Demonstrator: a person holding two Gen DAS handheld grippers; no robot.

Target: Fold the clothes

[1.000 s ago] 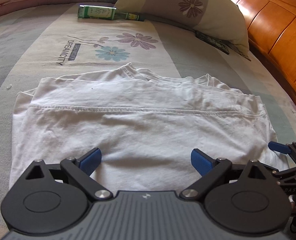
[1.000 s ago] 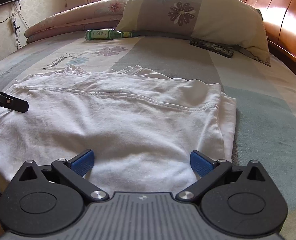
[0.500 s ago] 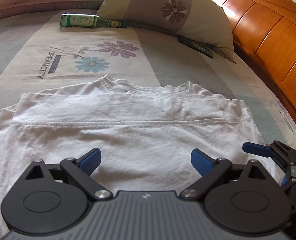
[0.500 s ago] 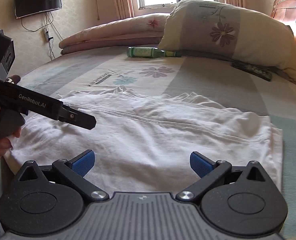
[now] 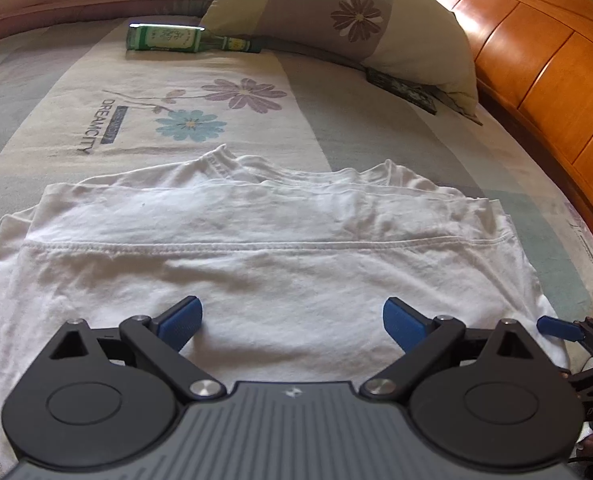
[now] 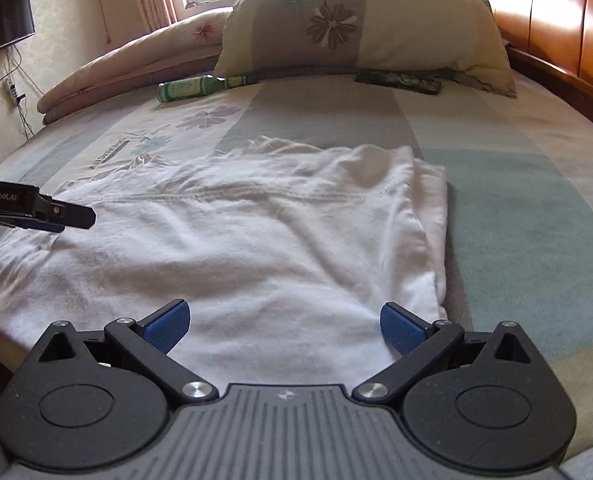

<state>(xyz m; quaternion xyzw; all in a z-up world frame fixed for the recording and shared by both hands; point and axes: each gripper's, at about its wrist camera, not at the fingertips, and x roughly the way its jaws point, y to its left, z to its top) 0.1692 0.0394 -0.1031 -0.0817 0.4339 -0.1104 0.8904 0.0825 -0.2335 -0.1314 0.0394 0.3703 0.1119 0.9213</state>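
A folded white shirt (image 5: pixel 256 264) is lying flat on the near part of the bed (image 5: pixel 336 120). Both the left gripper (image 5: pixel 292 320) and the right gripper (image 6: pixel 282 320) are hovering over its near edge, jaws spread wide and gripping nothing. A green bottle (image 5: pixel 176 39) and pillow (image 5: pixel 336 12) are resting at the far end, apparently clear of the shirt.

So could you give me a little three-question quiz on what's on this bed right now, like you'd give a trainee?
1. True or false: the left gripper is clamped on the white T-shirt.
2. What green thing lies near the pillow? A) bottle B) sock C) book
3. Fill in: the right gripper's jaws stand ____.

Key: 1 false, both grippers are open above the shirt; 2 A, the green bottle lies on its side; 3 open.
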